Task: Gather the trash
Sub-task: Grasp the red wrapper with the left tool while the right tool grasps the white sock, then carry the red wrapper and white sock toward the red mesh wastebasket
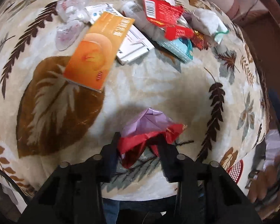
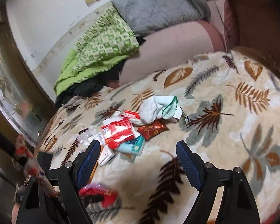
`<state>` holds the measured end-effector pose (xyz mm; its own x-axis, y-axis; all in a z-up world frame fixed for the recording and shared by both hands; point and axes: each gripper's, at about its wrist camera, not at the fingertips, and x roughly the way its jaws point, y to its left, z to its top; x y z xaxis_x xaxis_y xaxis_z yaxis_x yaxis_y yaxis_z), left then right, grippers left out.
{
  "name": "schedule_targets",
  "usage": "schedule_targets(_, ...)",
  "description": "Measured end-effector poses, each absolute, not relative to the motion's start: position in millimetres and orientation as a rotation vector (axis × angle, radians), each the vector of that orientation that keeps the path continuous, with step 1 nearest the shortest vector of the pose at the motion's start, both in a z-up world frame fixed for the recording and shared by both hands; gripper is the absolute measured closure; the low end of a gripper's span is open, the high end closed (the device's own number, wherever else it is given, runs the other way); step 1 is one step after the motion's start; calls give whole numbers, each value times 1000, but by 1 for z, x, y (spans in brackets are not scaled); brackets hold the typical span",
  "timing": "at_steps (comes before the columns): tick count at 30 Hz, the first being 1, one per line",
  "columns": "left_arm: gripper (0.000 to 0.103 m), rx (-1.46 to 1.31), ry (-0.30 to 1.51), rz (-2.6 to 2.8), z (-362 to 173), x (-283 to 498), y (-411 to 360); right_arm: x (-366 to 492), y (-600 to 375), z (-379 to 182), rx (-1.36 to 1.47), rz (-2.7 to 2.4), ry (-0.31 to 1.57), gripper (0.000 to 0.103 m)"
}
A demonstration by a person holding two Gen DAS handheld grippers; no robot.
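Crinkled foil, red on one face and lilac on the other: that is the wrapper (image 1: 147, 130) pinched in the left hand-held gripper (image 1: 138, 145), low in the centre of the left wrist view. Its jaws have closed narrow on the red lower fold, and the lilac part puffs out loose above the fingertips. It looks almost weightless, thin and springy, so I judge it needs very little squeeze but could slide out, being glossy; a hold across the bunched fold is surer than one on a single flap.

Over on the blanket (image 1: 158, 85) covering the bed, the rest of the pile sits in the upper half of that frame: an orange box (image 1: 99, 50) lying flat and partly over a white box (image 1: 134, 46), a torn red packet (image 1: 164, 15), a pale blue tissue pack (image 1: 179, 46), and crumpled white tissues (image 1: 74, 13) at upper left. Boxes look stiff and light, best taken by an edge that overhangs; tissues are soft and will crush anywhere.

The right hand-held gripper (image 2: 138, 156) hangs wide apart and empty above the blanket, its blue pads (image 2: 188, 164) aimed toward the pile in the middle of its frame, where a white sock (image 2: 153, 110) rests beside a small red sachet (image 2: 153, 129). Whether the sock counts as trash I cannot say.
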<state>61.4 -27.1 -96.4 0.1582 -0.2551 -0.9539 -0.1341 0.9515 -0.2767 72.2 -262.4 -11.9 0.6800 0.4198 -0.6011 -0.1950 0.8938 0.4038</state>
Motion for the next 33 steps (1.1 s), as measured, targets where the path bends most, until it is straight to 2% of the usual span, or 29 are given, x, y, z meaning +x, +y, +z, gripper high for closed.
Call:
schedule_targets(4,76,-270,1322,-89,-79,59,-33,124,-267,-30,348,340,814,16)
schedule_targets(6,78,-329,1262,-109,-68,58,-24,153,-270,-41,364,333,857,21)
schedule_targets(13,78,-467,1141,-96,-45,55,12,223,-268,-53,392,311,910,26)
schedule_targets(19,78,-496,1140,-135,-44,57,10,245,-218,-74,209,284,987,26)
schedule_targets(20,78,-498,1140,-137,-44,58,10,246,-210,-79,152,252,988,29)
schedule_targets(21,78,-501,1142,-139,-45,59,10,246,-206,-82,124,246,987,43)
schedule_targets(22,78,-506,1144,-142,-45,59,12,245,-202,-84,100,242,986,53)
schedule_targets(23,78,-507,1143,-140,-45,55,12,243,-203,-82,104,244,974,74)
schedule_targets(24,78,-509,1140,-137,-44,55,13,240,-204,-80,113,253,967,82)
schedule_targets(27,78,-508,1130,-139,-42,54,13,228,-207,-68,134,274,932,88)
schedule_targets(33,78,-523,1030,-172,-24,45,18,151,-222,-7,191,310,772,88)
